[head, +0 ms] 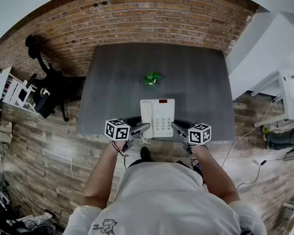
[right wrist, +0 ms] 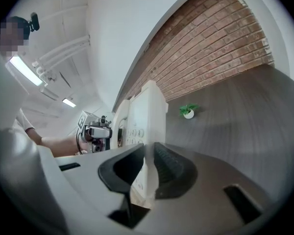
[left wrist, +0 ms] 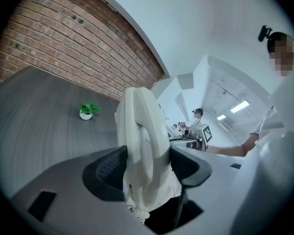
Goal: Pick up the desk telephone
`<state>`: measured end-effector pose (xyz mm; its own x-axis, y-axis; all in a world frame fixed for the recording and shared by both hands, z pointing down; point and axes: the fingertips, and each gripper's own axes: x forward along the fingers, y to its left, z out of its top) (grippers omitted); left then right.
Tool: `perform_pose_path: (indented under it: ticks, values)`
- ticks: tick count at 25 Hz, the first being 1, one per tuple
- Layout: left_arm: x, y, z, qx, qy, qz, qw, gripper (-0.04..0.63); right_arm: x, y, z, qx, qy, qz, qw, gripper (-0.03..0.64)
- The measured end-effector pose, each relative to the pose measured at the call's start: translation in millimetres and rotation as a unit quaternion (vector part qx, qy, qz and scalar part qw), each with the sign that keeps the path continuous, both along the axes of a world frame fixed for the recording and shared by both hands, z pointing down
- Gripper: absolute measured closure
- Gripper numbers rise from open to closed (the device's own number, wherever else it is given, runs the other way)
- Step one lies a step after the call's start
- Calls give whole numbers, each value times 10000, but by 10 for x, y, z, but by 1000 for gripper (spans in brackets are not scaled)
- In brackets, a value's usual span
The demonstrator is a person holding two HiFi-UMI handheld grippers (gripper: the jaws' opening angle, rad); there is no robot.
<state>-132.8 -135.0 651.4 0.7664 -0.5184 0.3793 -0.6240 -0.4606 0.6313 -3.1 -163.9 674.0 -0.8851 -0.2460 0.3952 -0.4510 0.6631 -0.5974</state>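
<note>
Dark grey desk [head: 117, 82] by the brick wall, and the white desk telephone [head: 157, 116] is at its near edge, caught from both sides. The left gripper [head: 146, 127] has its fingers clamped on the handset side. The right gripper [head: 175, 126] has its fingers pinched on the thin right edge. A small potted plant [head: 152, 78] stands beyond, apart.

Bright, even light; strong fisheye distortion

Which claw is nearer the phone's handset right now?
Left. The left claw is clamped on the handset, along the left side of the telephone. The right claw grips the opposite edge, so the body lies between it and the handset.
</note>
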Motion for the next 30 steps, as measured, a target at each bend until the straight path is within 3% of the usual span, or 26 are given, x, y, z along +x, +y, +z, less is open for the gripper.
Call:
perform_pose_path:
  ticks: [13, 20, 30]
  values:
    - [839, 556, -53, 2, -105, -430, 9990, 301, 815, 454, -10, -29, -78, -359, 9993, 546]
    - [906, 837, -111, -3, -149, -581, 9982, 301, 869, 707, -63, -53, -174, -467, 9987, 546]
    - [684, 1148, -259, 114, -143, -499, 9986, 301, 658, 1040, -198, 47, -231, -313, 9992, 546]
